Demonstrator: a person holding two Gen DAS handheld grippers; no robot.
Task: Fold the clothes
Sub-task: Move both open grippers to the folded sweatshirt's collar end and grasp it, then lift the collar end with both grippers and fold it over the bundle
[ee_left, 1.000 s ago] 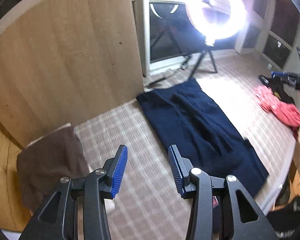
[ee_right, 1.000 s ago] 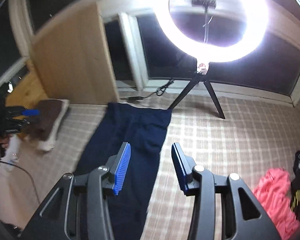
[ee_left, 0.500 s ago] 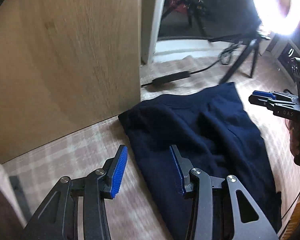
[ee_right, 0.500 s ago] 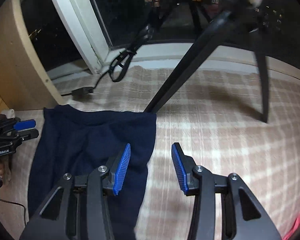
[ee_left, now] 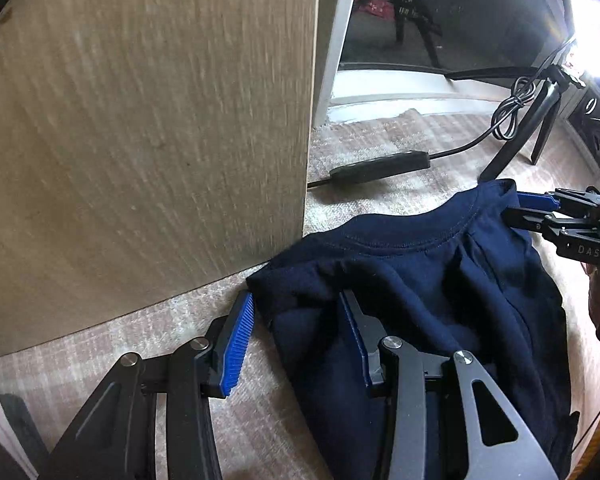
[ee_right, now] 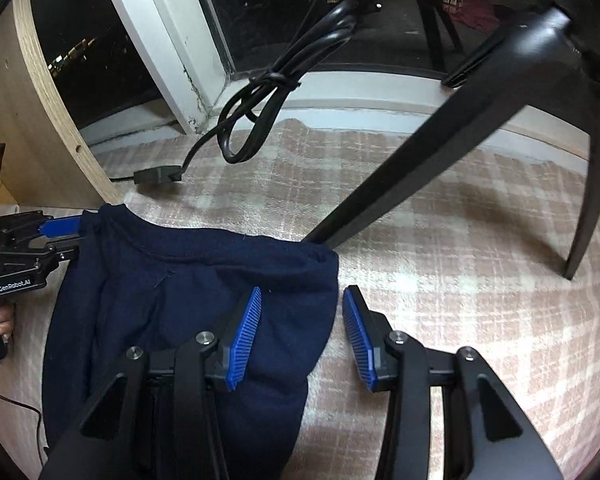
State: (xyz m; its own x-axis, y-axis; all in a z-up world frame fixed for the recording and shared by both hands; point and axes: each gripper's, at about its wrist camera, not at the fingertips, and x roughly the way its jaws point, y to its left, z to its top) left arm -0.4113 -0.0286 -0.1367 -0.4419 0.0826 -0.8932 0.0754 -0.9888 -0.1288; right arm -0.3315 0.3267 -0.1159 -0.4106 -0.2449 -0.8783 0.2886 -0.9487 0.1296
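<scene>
Both grippers gaping, straddling navy garment (ee_left: 440,280) corners; pad contact unclear; garment's lower end cut off.

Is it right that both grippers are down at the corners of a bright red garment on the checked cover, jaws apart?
Not quite: the garment is dark navy, as the right wrist view shows. Otherwise yes: left gripper and right gripper straddle its corners, jaws apart.

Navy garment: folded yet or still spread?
Spread, not folded: the navy garment lies flat on the checked cover, both top corners out.
</scene>
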